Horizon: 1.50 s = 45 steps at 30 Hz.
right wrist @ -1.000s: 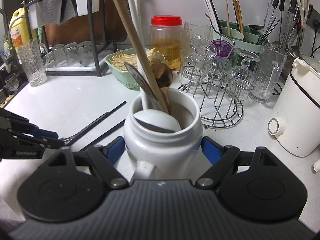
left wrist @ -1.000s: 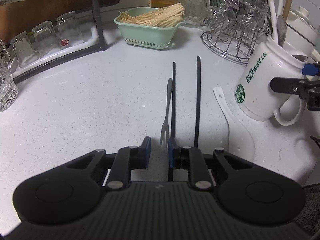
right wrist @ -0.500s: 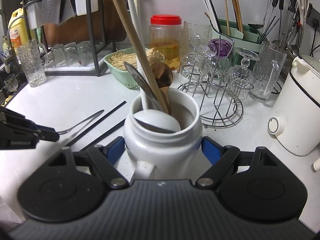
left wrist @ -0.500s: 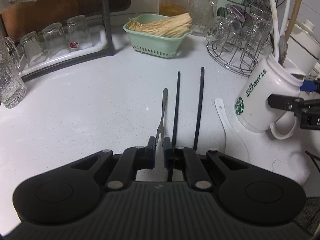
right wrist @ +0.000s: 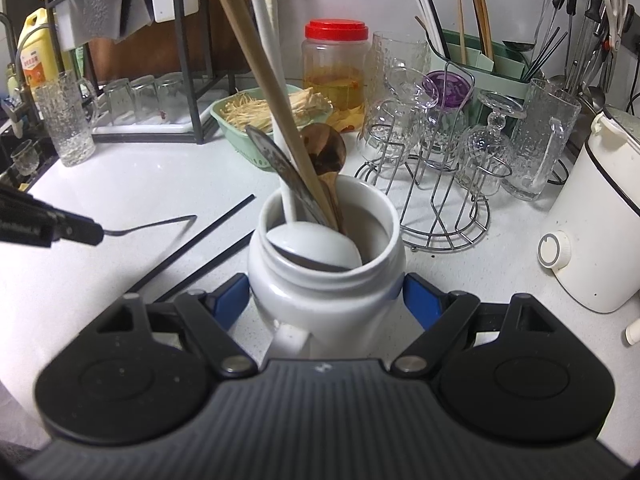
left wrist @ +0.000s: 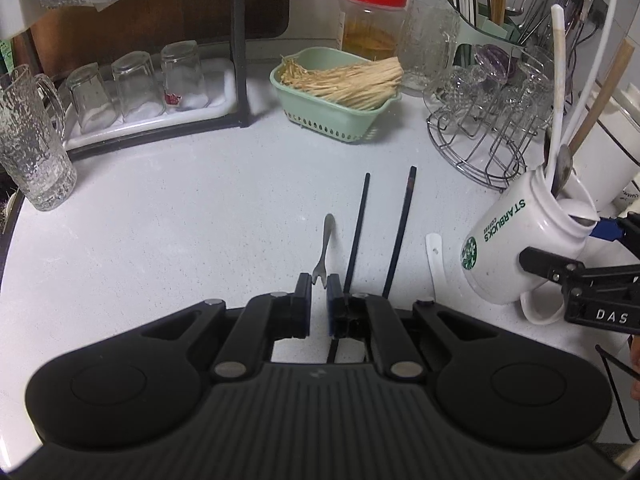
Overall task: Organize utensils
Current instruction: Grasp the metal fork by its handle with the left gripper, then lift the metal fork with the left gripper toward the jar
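Steel fork point(left wrist: 323, 249) in left tool point(left wrist: 319, 285)

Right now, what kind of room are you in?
Most likely a home kitchen: glasses dry on a wire rack, chopsticks lie on the counter, and a mug holds spoons.

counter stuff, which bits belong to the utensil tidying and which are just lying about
In the job: fork in the left tool; mug in the right tool; two black chopsticks; white spoon.

Lying about: green basket, red-lidded jar, glass rack, white kettle.
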### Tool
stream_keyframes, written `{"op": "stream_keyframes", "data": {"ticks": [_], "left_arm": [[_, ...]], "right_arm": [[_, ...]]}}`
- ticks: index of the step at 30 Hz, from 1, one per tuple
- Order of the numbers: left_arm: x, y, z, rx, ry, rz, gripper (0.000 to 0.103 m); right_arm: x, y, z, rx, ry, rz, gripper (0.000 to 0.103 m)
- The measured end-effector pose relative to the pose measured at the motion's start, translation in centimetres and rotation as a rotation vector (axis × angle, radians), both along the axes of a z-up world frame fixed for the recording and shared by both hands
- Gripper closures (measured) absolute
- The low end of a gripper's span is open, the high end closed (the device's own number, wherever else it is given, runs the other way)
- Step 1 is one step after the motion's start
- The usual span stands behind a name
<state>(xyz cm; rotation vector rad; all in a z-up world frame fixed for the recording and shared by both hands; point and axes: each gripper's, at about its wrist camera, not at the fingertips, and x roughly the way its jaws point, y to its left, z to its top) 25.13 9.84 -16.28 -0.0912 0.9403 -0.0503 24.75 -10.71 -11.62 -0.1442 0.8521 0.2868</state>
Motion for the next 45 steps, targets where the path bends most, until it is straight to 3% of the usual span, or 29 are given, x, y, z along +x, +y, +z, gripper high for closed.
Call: {"op": "stream_keyframes", "data": {"ticks": [14,24,39,45], "left_arm": [[0.4,-1.0,1.6,0.041,-0.002,0.001,0.095],[0.5,-0.6,1.6,0.008,0.022,0.028,0.095],[1.6,-3.1,5.6,0.082,-0.004,-0.109,0.101],[2.1,-3.9,5.5,0.105,0.001,-0.149,0.102]], "right_arm": [[-0.3,0.1,0.0,0.004,-0.007,-0.014,0.017],[-0.5,0.0,0.0,0.005,-0.012,-0.012,0.017],[-0.6,0.1,0.0,0.009,-0.019,-0.014,0.017],[-0.6,0.0,0.0,0.009,-0.021,-0.013,0.017]]}}
